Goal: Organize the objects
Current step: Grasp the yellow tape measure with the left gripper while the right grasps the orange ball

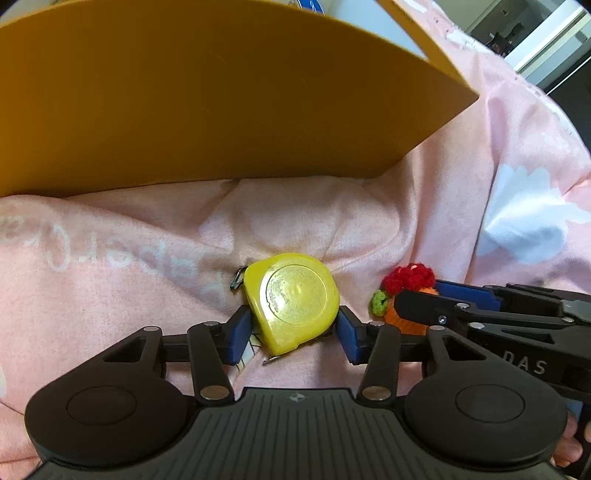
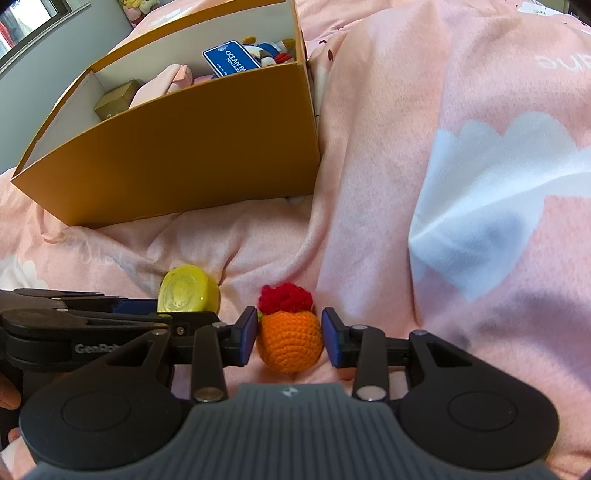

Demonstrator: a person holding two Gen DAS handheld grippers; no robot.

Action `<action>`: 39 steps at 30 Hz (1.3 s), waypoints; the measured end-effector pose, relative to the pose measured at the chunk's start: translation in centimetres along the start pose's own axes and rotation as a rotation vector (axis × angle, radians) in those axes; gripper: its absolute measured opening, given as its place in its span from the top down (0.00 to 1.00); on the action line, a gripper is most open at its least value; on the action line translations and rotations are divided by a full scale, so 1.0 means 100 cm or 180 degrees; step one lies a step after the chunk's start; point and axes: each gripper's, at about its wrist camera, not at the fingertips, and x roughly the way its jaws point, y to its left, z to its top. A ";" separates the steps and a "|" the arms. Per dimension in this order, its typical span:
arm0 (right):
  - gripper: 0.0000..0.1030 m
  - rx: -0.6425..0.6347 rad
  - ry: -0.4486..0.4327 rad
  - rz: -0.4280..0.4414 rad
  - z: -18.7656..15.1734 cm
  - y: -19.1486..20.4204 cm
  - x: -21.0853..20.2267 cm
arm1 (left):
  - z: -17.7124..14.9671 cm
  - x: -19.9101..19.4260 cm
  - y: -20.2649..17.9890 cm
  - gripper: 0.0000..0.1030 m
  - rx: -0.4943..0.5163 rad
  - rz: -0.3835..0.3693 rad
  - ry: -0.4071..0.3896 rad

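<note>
A yellow tape measure [image 1: 295, 299] lies on the pink blanket [image 1: 110, 258] just in front of an orange cardboard box [image 1: 221, 92]. My left gripper [image 1: 293, 325] is shut on it, one blue pad against each side. To its right sits a crocheted orange fruit [image 2: 290, 341] with a red top and a green leaf. My right gripper [image 2: 290, 332] is shut on that fruit, its pads touching both flanks. In the right wrist view the tape measure [image 2: 188, 291] shows beside my left gripper's fingers [image 2: 140, 306]. The fruit [image 1: 406, 280] peeks out behind the right gripper's fingers [image 1: 417, 301].
The open box [image 2: 184, 147] holds a blue card [image 2: 231, 59], a small gold box [image 2: 116, 99], a pink item [image 2: 162, 83] and plush toys. The blanket [image 2: 480, 184], pink with white clouds, rises in folds to the right. A window [image 2: 33, 22] is far left.
</note>
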 end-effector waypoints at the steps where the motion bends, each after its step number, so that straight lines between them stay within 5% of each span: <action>1: 0.61 0.0000 -0.0005 0.0002 0.000 0.000 0.000 | -0.001 -0.002 0.001 0.45 0.0009 -0.0004 0.0006; 14: 0.62 -0.0067 -0.0088 0.0015 -0.001 0.001 -0.009 | -0.008 -0.035 0.023 0.46 -0.0036 -0.0056 -0.0150; 21: 0.62 -0.0085 -0.0052 0.0008 0.000 0.001 -0.007 | -0.002 -0.021 0.027 0.45 -0.0070 0.0065 0.0072; 23: 0.62 -0.0086 -0.0043 0.0010 0.000 0.001 -0.007 | -0.002 -0.021 0.021 0.28 0.0006 0.0102 0.0046; 25: 0.61 -0.0094 -0.0032 0.0010 0.000 0.001 -0.007 | -0.001 -0.024 0.019 0.24 0.0011 0.0145 -0.0022; 34: 0.61 -0.0126 0.0000 0.0016 0.000 0.001 -0.003 | 0.006 -0.004 0.012 0.28 -0.0160 0.0361 0.0097; 39: 0.61 -0.0150 0.0002 0.0008 -0.001 0.002 -0.003 | 0.008 0.002 0.012 0.41 -0.0215 0.0434 0.0125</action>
